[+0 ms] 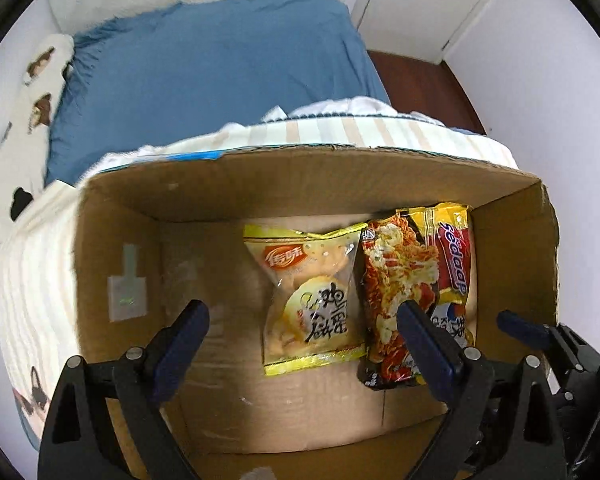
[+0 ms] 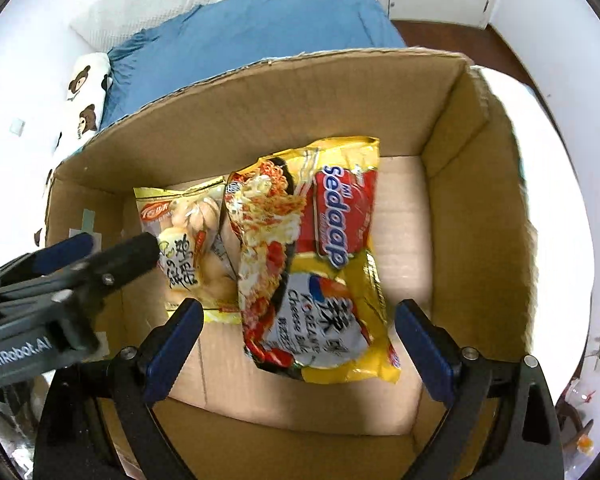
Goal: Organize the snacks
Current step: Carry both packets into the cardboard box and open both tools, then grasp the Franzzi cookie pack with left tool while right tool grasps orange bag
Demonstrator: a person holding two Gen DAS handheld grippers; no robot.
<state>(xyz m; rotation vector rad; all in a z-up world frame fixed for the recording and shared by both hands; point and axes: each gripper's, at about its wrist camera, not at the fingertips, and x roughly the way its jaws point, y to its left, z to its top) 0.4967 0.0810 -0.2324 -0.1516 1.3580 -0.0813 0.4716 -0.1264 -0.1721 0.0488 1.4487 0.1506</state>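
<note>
cardboard box (image 2: 480, 208) holds sedaap noodle packet (image 2: 320, 264) beside egg cake packet (image 1: 312, 300) — touching. left gripper (image 1: 304, 332) and right gripper (image 2: 300, 332) both spread wide, holding nothing.

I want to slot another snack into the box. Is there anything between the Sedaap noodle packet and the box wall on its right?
Nothing: bare cardboard floor lies between the Sedaap noodle packet and the right wall of the box, clearest in the right wrist view.
</note>
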